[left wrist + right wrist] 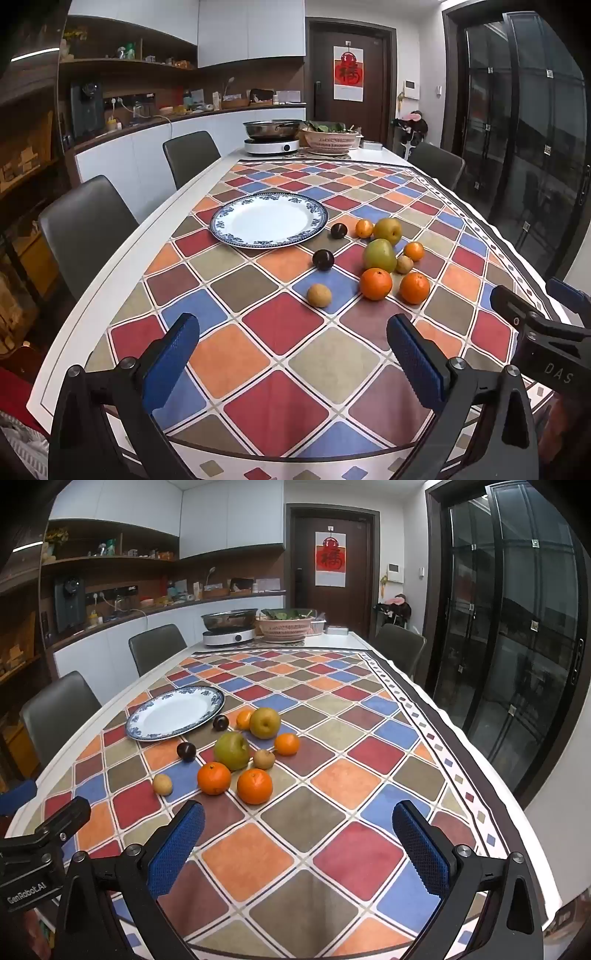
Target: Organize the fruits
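Note:
A blue-rimmed white plate point(269, 220) point(176, 712) lies empty on the chequered tablecloth. Right of it lie loose fruits: two green-yellow pears point(379, 254) point(232, 751), several oranges point(376, 283) point(255, 786), two dark plums point(323, 259) point(186, 751) and two small brown fruits point(319, 295) point(162, 784). My left gripper point(293, 354) is open and empty over the near table, short of the fruits. My right gripper point(298, 840) is open and empty, near and right of the fruits. Each gripper shows at the edge of the other's view.
At the table's far end stand an induction cooker with a steel pan point(271, 137) point(229, 627) and a pink basket of greens point(330, 139) point(285, 626). Grey chairs point(86, 229) point(59, 709) line the left side. Glass doors stand on the right.

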Action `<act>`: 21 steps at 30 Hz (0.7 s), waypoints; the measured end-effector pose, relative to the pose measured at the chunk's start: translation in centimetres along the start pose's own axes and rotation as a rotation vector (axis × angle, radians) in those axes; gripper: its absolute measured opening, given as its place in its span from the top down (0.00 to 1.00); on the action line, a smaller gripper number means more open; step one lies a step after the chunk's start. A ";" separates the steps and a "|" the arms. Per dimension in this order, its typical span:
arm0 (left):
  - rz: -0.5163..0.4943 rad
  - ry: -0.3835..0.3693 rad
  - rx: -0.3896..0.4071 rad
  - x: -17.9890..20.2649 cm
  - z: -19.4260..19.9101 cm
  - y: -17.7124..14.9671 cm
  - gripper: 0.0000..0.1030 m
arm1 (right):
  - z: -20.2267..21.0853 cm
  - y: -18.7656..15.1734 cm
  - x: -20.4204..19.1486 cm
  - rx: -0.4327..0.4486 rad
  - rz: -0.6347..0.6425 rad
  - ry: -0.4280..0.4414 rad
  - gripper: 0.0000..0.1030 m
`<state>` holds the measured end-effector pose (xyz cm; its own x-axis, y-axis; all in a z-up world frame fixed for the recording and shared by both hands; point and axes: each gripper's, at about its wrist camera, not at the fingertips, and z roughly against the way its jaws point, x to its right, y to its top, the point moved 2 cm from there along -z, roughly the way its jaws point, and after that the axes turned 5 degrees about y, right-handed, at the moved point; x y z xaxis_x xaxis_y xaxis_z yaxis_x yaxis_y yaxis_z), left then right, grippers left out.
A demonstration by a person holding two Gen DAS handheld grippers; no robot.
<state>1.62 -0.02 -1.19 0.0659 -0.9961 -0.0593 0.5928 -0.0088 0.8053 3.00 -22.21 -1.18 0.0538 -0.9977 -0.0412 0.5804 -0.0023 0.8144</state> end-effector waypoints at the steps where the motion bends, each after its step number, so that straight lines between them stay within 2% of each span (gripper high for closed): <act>1: 0.000 0.001 0.001 0.0 0.0 0.0 0.00 | 0.0 0.0 0.0 0.002 -0.001 0.002 0.01; 5: 0.001 0.017 0.010 0.0 0.1 0.3 0.00 | 0.0 0.0 0.0 0.003 0.000 -0.001 0.01; 21: 0.001 0.006 0.026 0.2 0.4 0.1 0.00 | -0.1 0.0 0.0 0.003 0.001 0.000 0.01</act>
<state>1.40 -0.22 -0.92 0.0715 -0.9955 -0.0624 0.5716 -0.0104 0.8204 3.03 -22.19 -1.26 0.0546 -0.9977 -0.0401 0.5780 -0.0012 0.8160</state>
